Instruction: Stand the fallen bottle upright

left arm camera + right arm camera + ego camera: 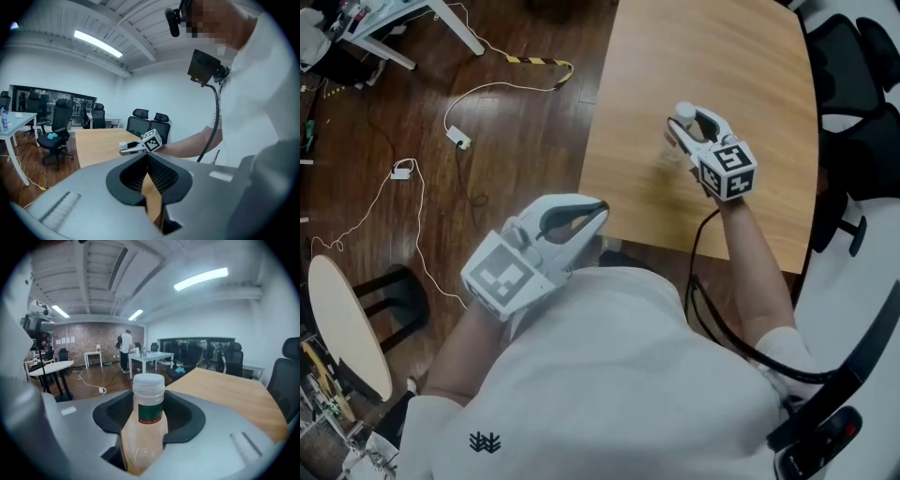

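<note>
A clear plastic bottle (146,427) with a white cap and a green-and-red label stands cap-up between the jaws of my right gripper (149,414), which is shut on its body. In the head view the right gripper (682,129) hovers over the wooden table (722,56) near its near edge, with the bottle's cap (683,112) showing at the jaw tips. My left gripper (598,210) is held off the table's near-left corner, shut with nothing between its jaws. The left gripper view looks across at the right gripper (133,147).
White cables and a power adapter (457,139) lie on the dark wood floor left of the table. A small round table (347,323) stands at the lower left. Black office chairs (853,112) crowd the table's right side. Other chairs (145,123) stand at its far end.
</note>
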Available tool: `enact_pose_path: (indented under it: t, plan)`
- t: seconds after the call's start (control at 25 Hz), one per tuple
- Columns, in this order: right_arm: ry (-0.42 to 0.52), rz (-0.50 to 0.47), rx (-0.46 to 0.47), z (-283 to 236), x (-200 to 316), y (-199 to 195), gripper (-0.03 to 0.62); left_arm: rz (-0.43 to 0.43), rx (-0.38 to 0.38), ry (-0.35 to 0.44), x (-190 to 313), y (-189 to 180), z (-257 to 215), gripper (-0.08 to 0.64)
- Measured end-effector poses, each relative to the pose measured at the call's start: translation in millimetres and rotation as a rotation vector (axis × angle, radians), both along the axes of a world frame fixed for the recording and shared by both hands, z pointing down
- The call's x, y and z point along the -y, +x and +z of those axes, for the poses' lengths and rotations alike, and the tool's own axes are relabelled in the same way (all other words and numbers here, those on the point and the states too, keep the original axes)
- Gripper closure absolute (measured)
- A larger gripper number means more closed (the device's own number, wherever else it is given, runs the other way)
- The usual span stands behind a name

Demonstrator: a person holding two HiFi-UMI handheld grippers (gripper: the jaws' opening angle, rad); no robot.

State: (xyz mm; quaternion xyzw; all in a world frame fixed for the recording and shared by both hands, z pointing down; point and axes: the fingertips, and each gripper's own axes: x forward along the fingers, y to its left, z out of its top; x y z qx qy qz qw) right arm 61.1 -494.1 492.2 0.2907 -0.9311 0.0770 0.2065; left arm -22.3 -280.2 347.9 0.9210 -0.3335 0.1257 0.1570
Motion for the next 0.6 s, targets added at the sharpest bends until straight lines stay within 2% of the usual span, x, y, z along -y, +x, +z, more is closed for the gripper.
enact_pose_path:
  t: [0.08, 0.28, 0.6]
  plan:
    - [0.055, 0.04, 0.063, -1.9, -6.2, 7.0, 0.391, 0.016, 0.011, 0.01, -0.1, 1.3, -1.8, 0.56]
    - [0.105, 0.113, 0.094, 20.8, -26.2, 18.9, 0.391, 0.061, 0.021, 0.021, -5.9, 11.4, -2.2, 0.56]
    - [0.093, 0.151, 0.108, 24.5, -29.5, 30.7, 0.388, 0.116, 0.022, 0.018, -11.4, 31.9, -0.4, 0.56]
